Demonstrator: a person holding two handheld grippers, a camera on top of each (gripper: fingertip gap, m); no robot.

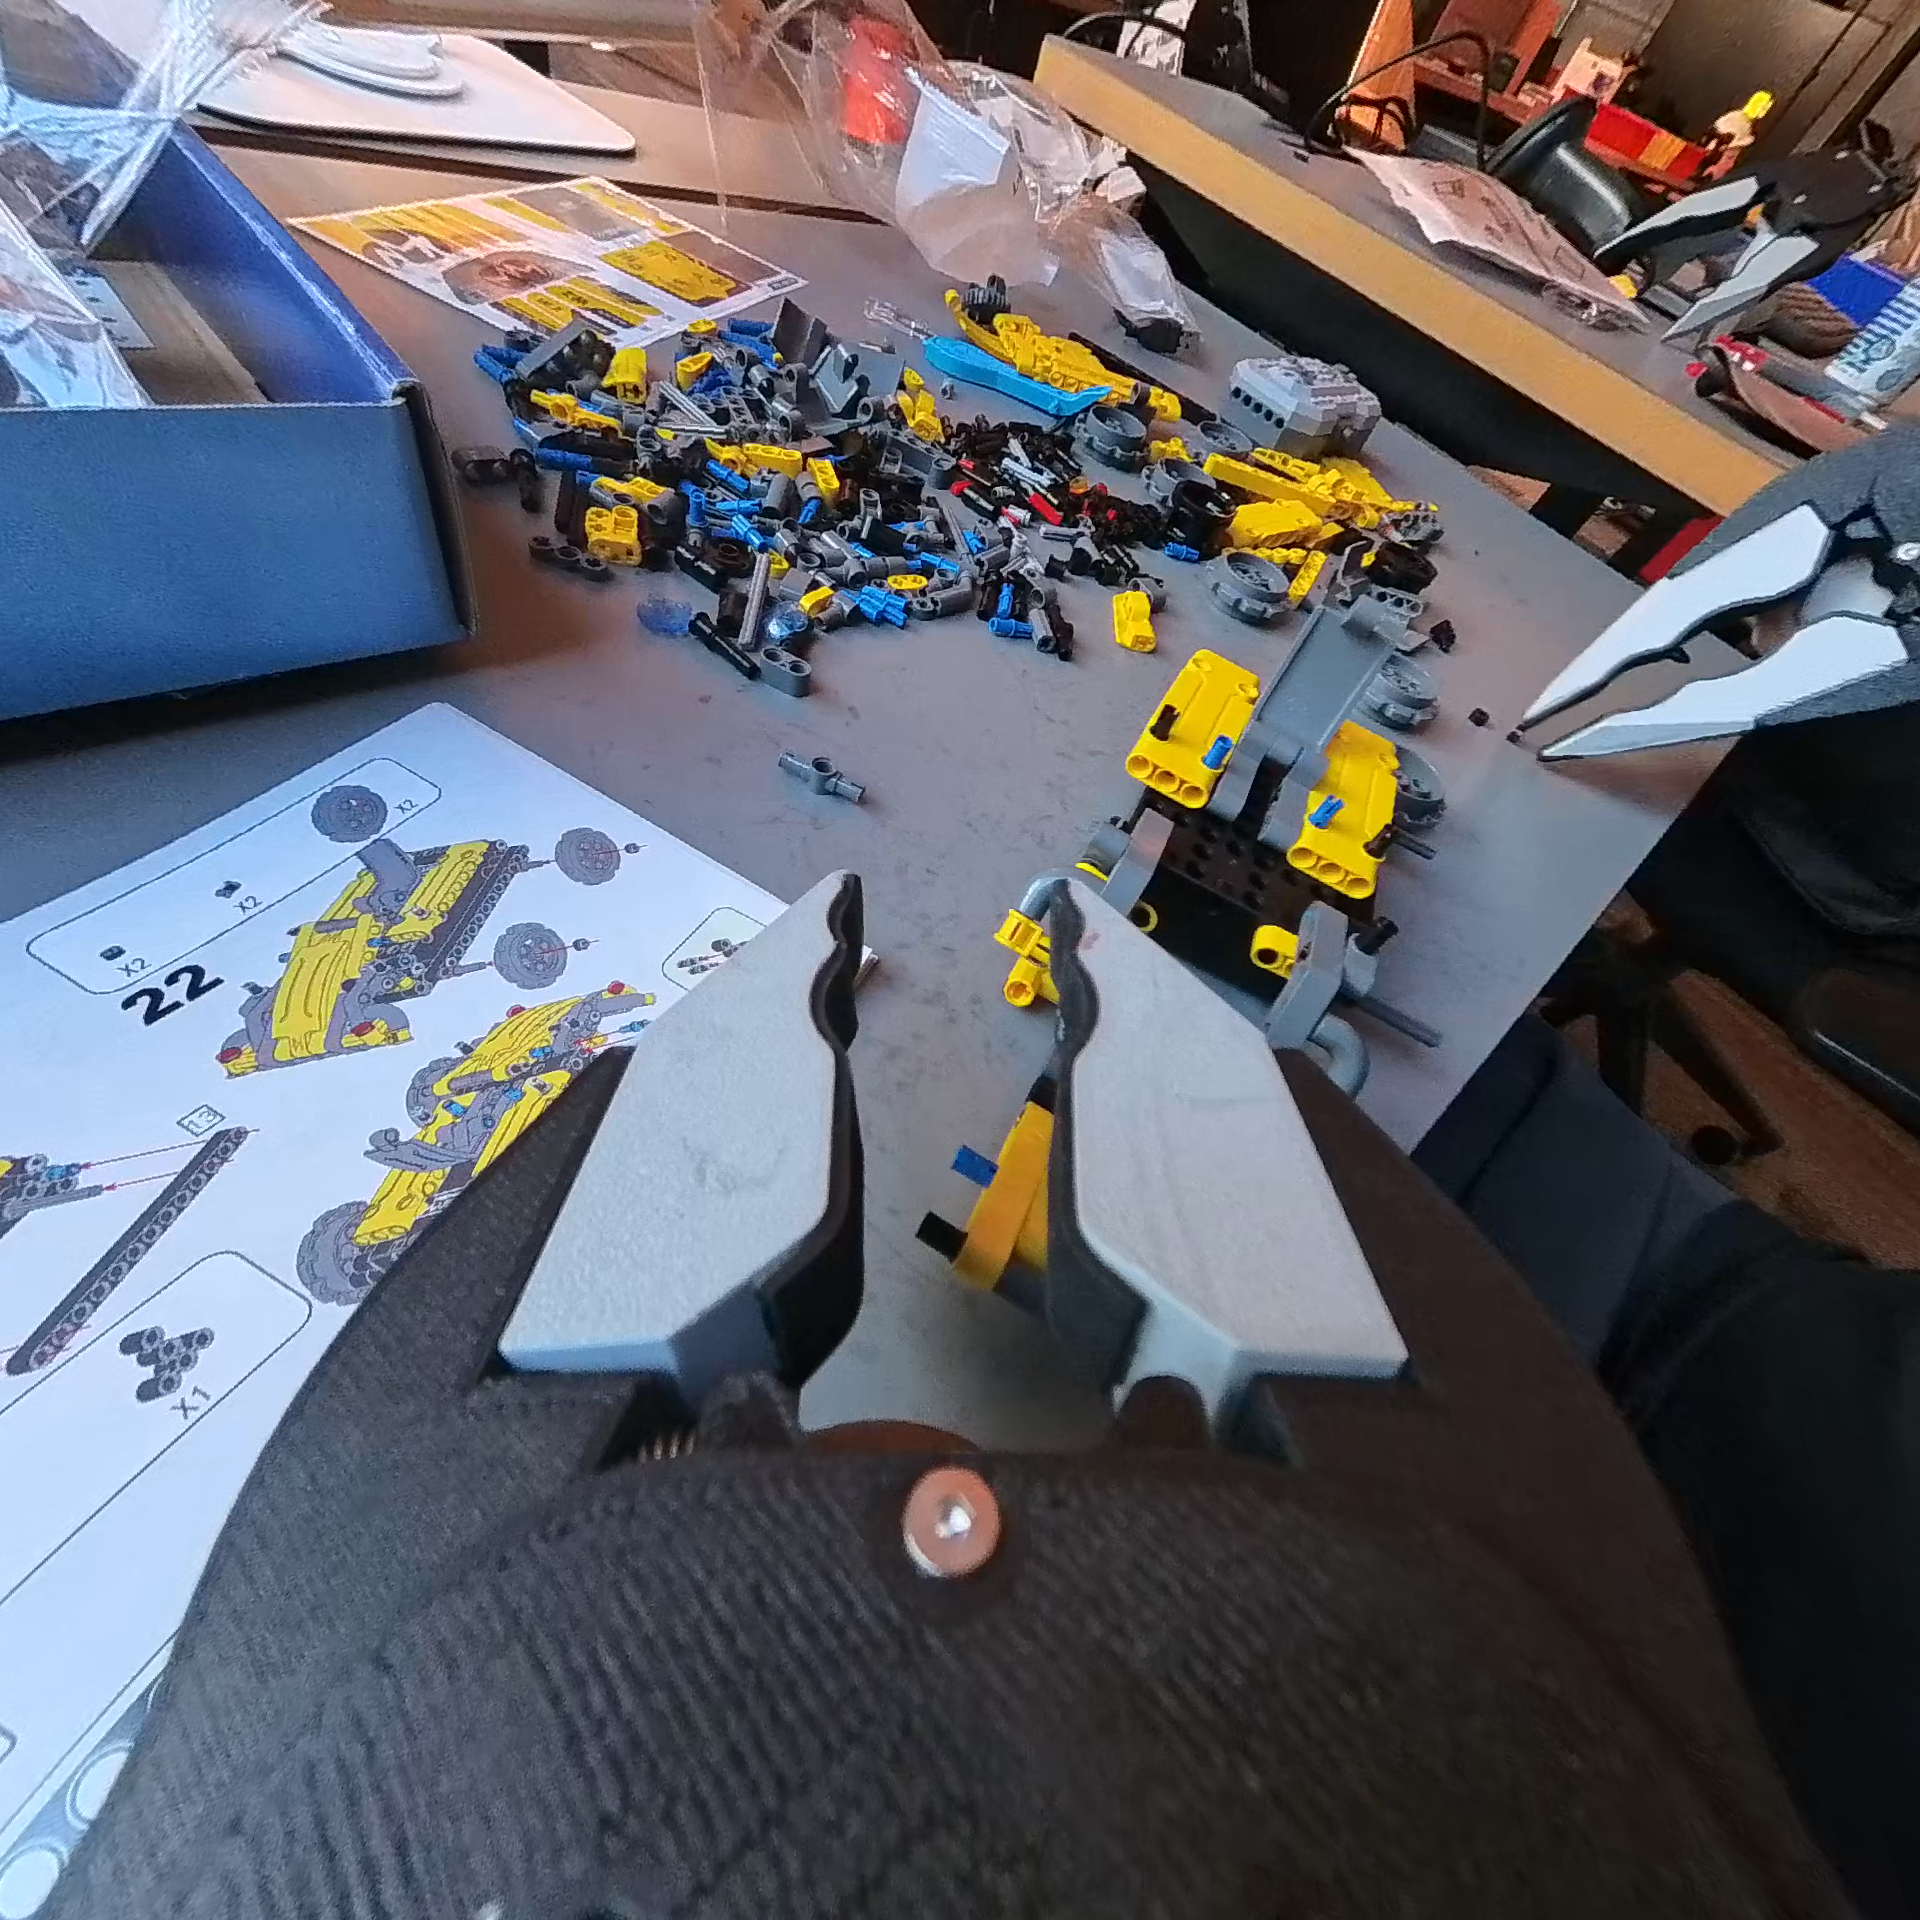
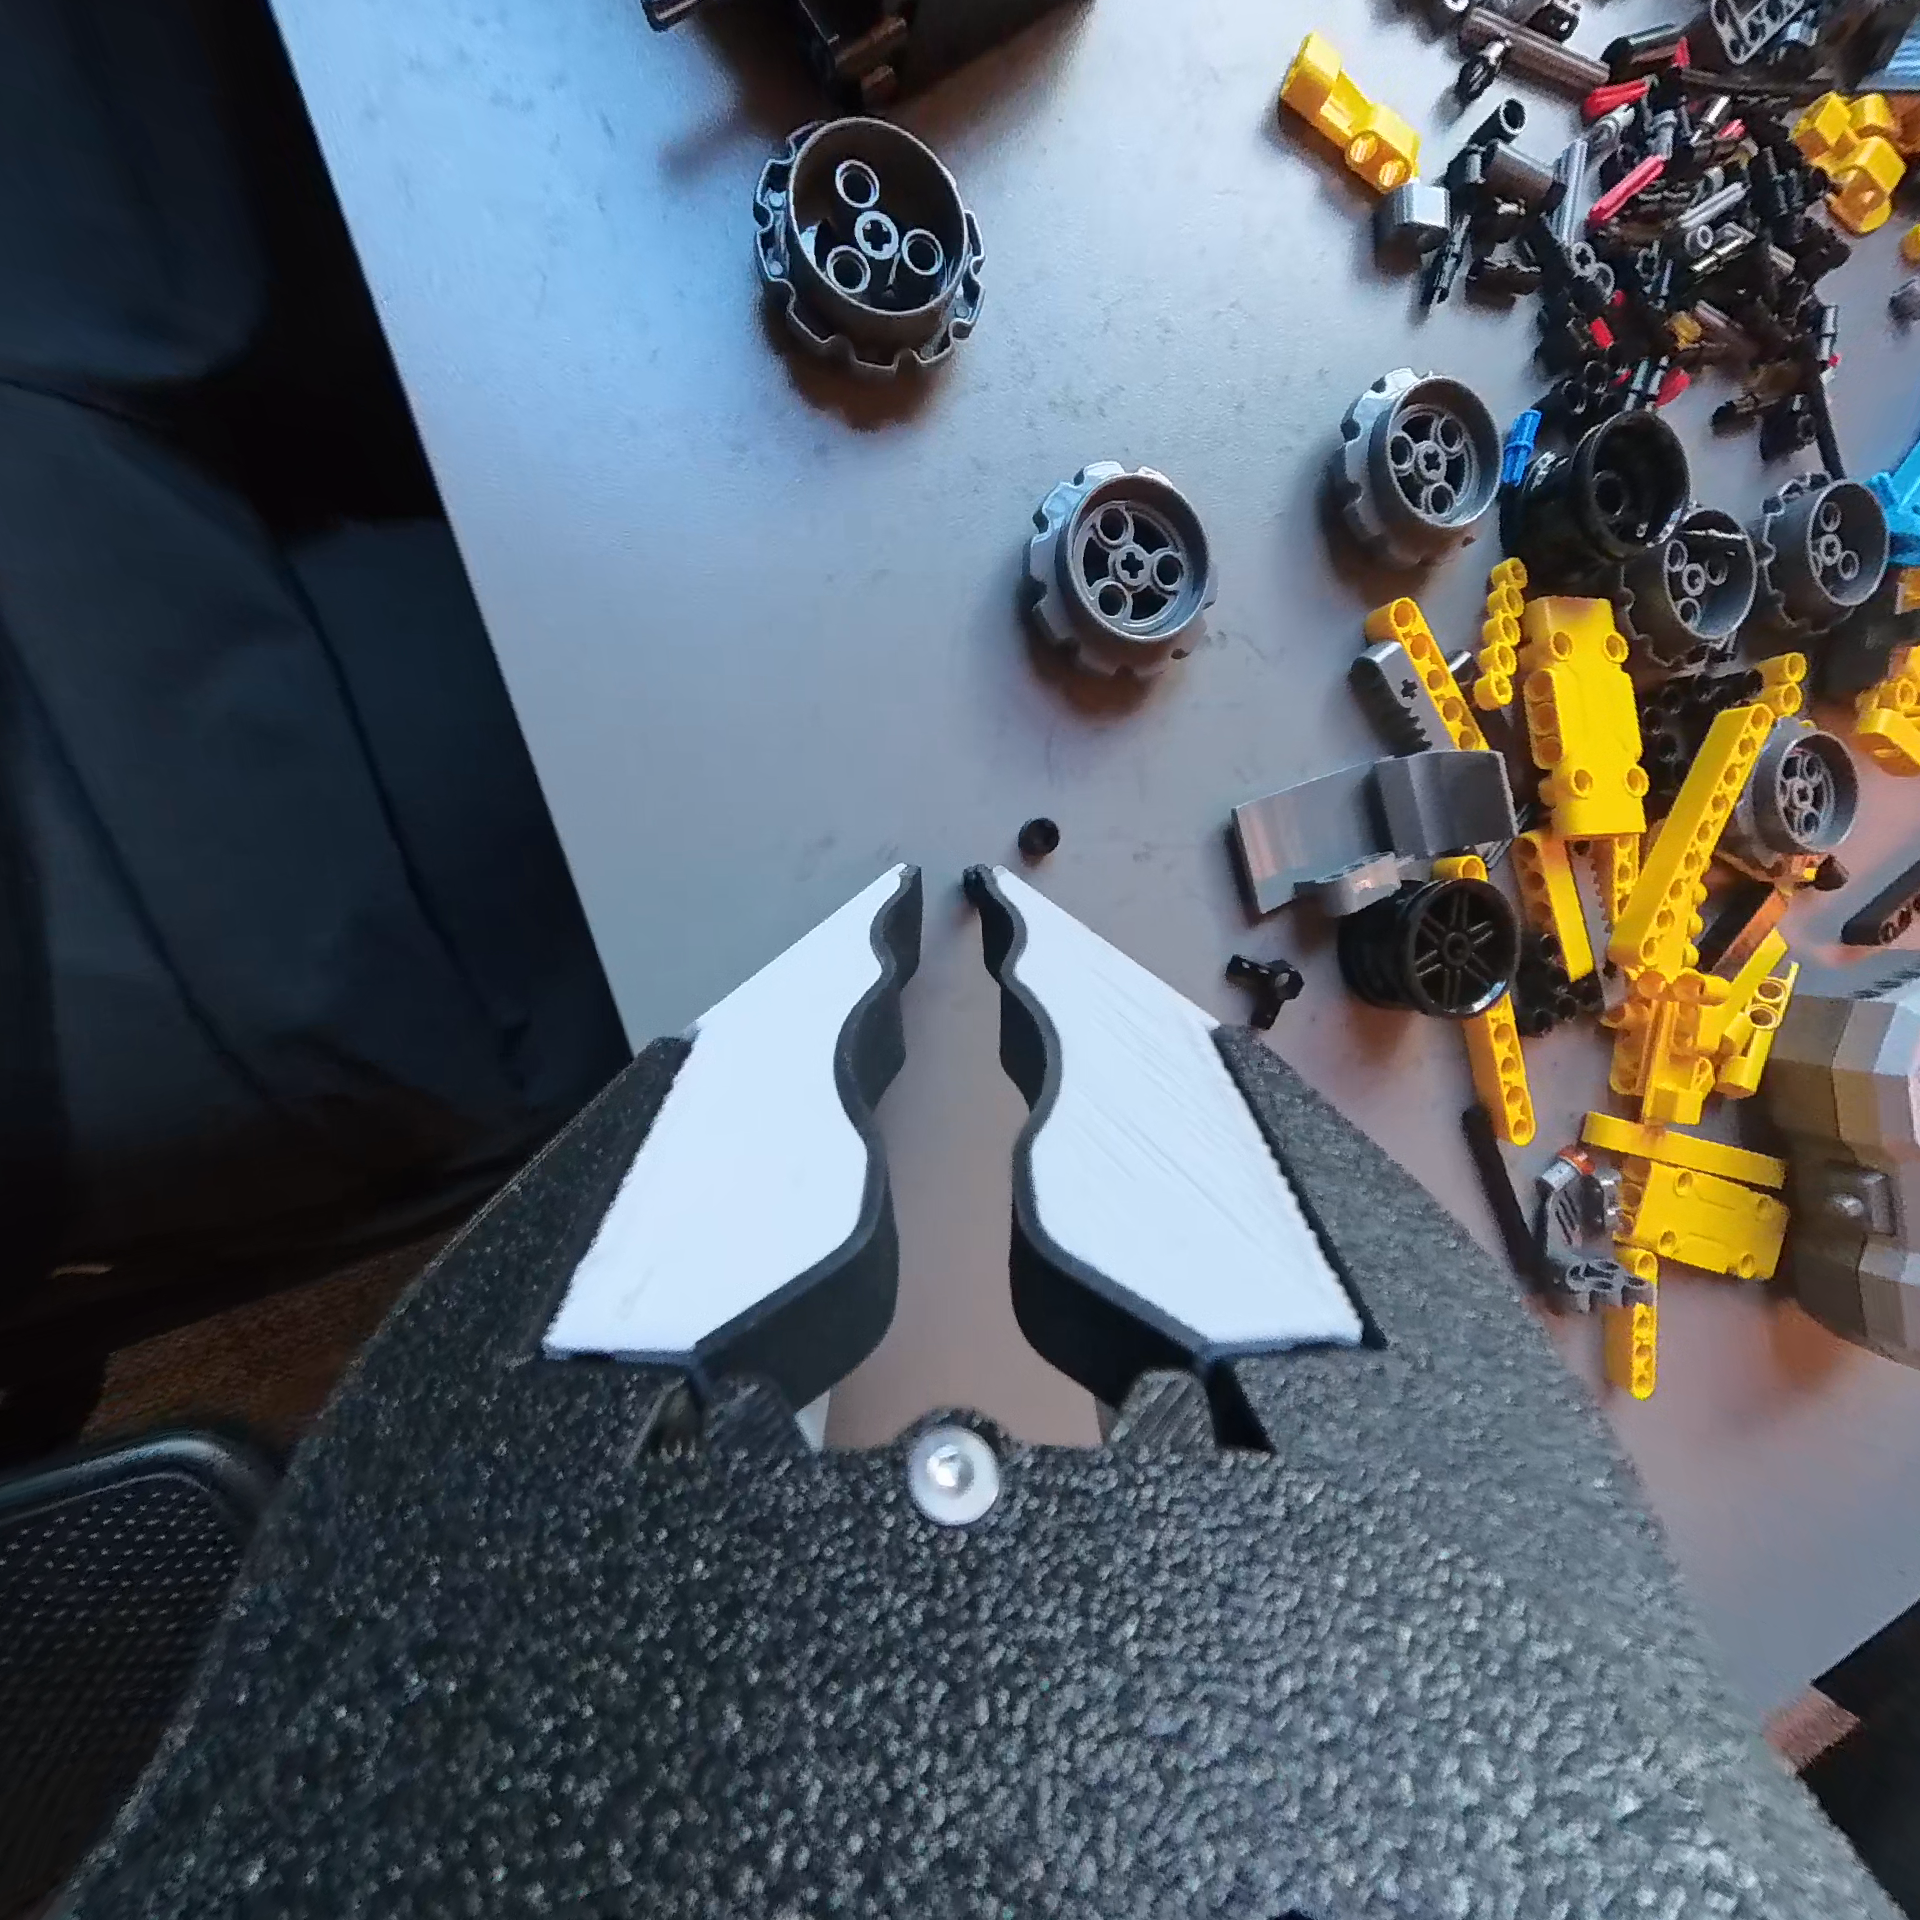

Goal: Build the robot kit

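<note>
The left gripper (image 1: 961,940) gapes wide over the grey tabletop (image 1: 935,727), empty; the yellow-and-grey toy-brick vehicle frame (image 1: 1262,831) sits at one o'clock, partly hidden. The right gripper (image 2: 943,883) is barely parted, a tiny black brick bush (image 2: 1037,836) at one o'clock, possibly untouched.

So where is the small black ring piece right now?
In the right wrist view, the small black ring piece lies on the grey table, just beyond the right gripper.

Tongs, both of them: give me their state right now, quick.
Left tongs: open, holding nothing, beside the yellow and black model.
Right tongs: slightly open, holding nothing, tips just short of a small black piece on the table.
</note>
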